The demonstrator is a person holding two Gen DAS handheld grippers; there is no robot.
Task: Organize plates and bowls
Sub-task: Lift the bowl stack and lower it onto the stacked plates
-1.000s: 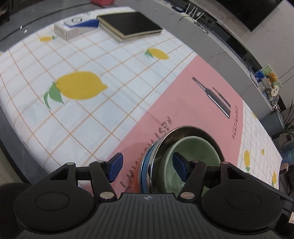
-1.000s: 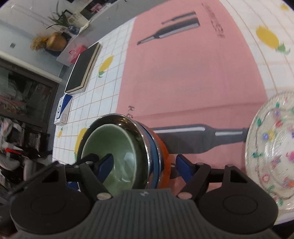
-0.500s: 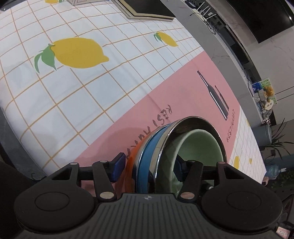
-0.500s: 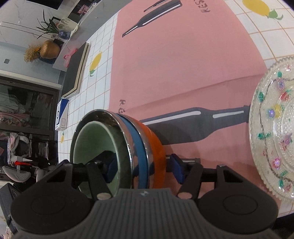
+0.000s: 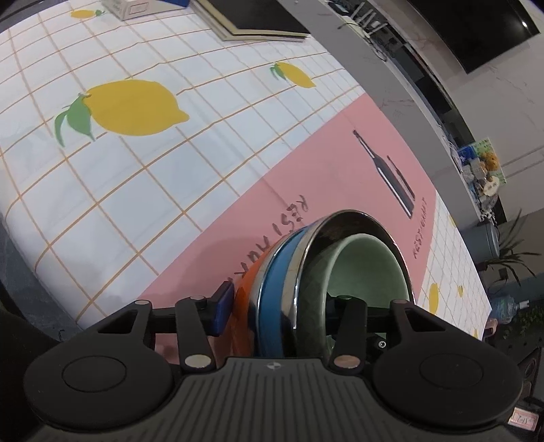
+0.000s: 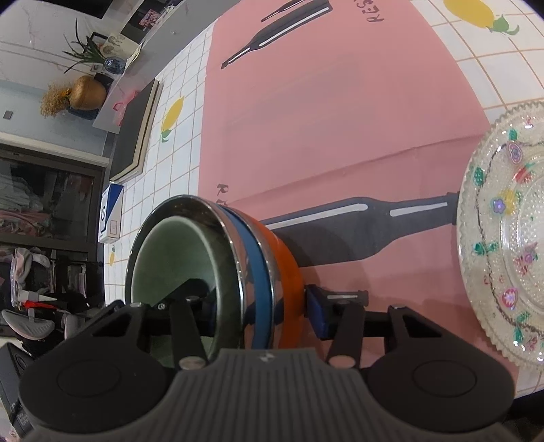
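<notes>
A nested stack of bowls [image 5: 306, 272] has an orange outer bowl, a blue one, a steel one and a pale green inner bowl [image 5: 367, 272]. It also shows in the right wrist view [image 6: 217, 272]. My left gripper [image 5: 278, 312] is shut on the stack's near rim, one finger outside the orange wall, one inside the green bowl. My right gripper [image 6: 261, 312] is shut on the opposite rim the same way. The stack looks lifted slightly off the pink mat [image 6: 340, 119]. A clear glass plate with a flower pattern [image 6: 503, 238] lies on the mat to the right.
The table has a lemon-print cloth [image 5: 136, 142]. A black notebook [image 5: 258, 20] and a white-and-blue box [image 6: 110, 217] lie at its far end. A grey counter [image 5: 408, 85] runs behind the table. The table's near edge [image 5: 20, 251] is at lower left.
Both grippers have closed onto the stack's rim from opposite sides. The stack has risen and tilted in both views compared with one second ago.
</notes>
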